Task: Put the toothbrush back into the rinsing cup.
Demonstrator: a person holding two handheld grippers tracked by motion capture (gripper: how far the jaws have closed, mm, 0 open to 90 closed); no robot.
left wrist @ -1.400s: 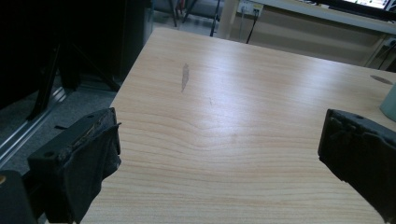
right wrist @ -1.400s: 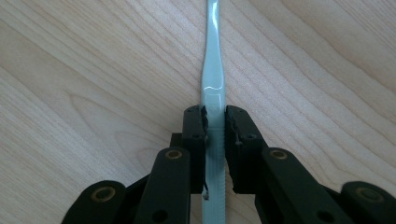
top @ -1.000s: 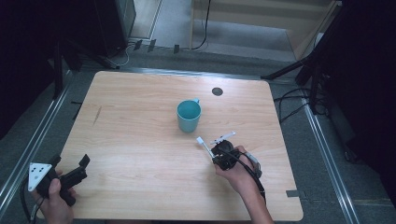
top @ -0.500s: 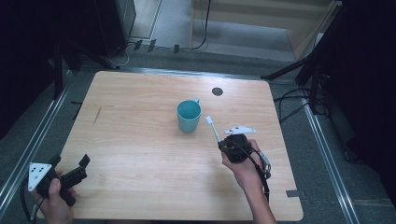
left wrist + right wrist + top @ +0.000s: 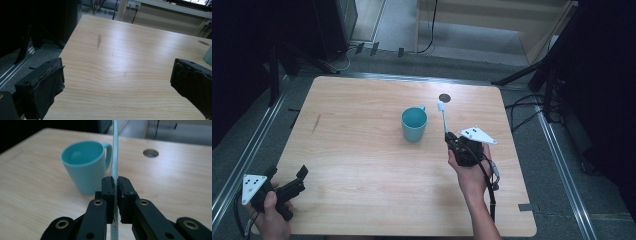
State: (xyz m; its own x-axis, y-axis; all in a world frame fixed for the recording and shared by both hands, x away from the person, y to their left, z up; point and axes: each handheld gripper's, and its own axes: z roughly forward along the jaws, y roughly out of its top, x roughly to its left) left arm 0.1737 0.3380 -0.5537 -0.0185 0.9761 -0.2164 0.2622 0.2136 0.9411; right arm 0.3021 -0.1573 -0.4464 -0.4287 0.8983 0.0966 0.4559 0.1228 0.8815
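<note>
A teal mug (image 5: 414,124) stands upright near the middle of the wooden table (image 5: 362,165), its handle toward the far side. My right gripper (image 5: 451,139) is shut on a pale blue toothbrush (image 5: 443,118) that points up and away, its white head just right of the mug. In the right gripper view the jaws pinch the toothbrush handle (image 5: 114,162) with the mug (image 5: 83,165) close behind on the left. My left gripper (image 5: 287,180) rests open at the table's near left corner, its pads (image 5: 48,82) wide apart with nothing between them.
A round cable hole (image 5: 444,97) lies in the table beyond the mug. A dark streak (image 5: 316,123) marks the wood at the left. Metal rails (image 5: 557,165) run along both sides of the table; dark stands and cables sit on the floor around it.
My right gripper has carried the toothbrush up and toward the far right, from in front of the mug to beside it. The brush now stands steeper. The left gripper stayed still.
</note>
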